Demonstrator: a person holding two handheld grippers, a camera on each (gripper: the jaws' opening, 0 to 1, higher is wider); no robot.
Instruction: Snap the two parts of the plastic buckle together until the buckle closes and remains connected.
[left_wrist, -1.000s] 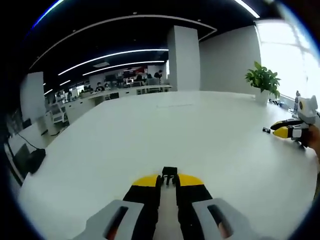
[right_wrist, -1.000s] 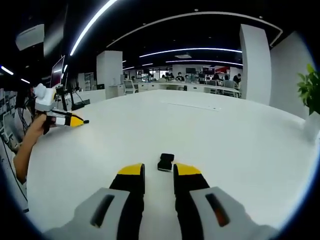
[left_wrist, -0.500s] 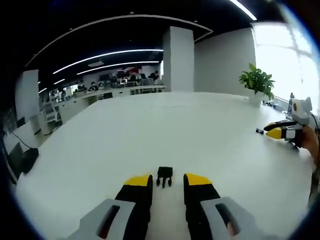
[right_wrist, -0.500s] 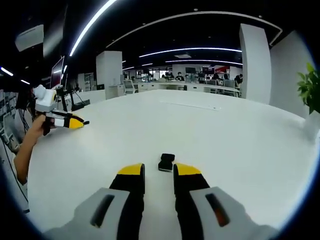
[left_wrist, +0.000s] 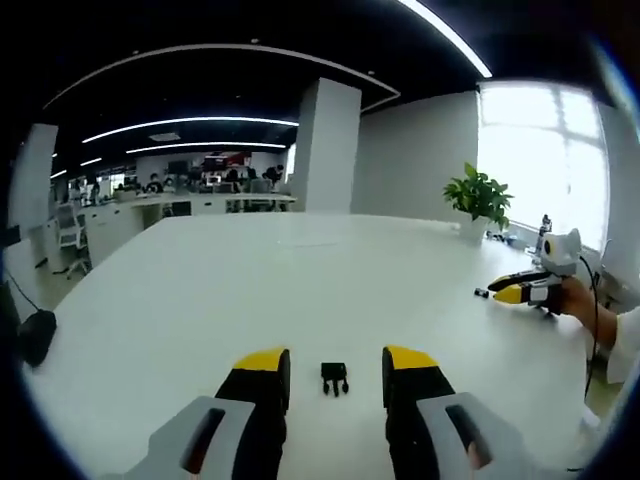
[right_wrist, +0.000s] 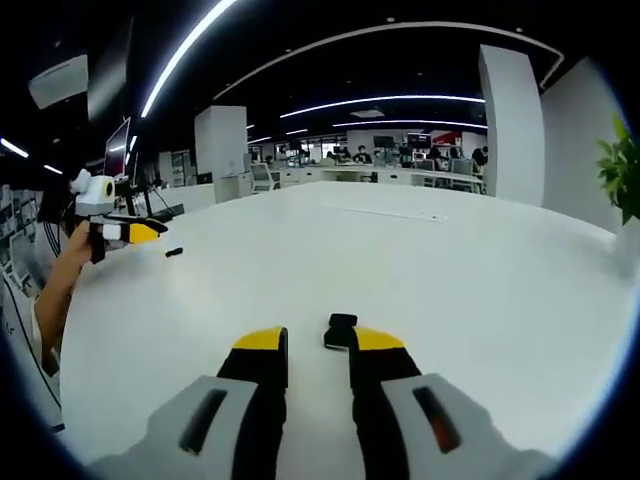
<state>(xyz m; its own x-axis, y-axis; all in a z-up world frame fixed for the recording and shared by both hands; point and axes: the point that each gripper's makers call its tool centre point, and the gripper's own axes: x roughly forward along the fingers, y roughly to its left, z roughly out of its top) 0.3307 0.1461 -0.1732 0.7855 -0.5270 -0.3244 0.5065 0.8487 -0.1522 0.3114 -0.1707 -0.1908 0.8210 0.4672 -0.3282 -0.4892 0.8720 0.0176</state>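
Your left gripper (left_wrist: 335, 365) stands open, the pronged buckle half (left_wrist: 335, 378) lying between its jaws on the white table (left_wrist: 300, 290). Your right gripper (right_wrist: 318, 342), jaws parted and empty, has the socket half (right_wrist: 340, 331) just ahead. Nothing joined yet; both grasps and the snap remain.

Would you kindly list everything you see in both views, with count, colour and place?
Pronged buckle part: one, black, on the table between the left claw's jaws.
Socket buckle part: one, black, on the table just beyond the right claw's tips.
Table: one, white, large.
Potted plant: one, green, far table edge.
Left claw: yellow-tipped, open.
Right claw: yellow-tipped, open.
Hand: holding the left claw.
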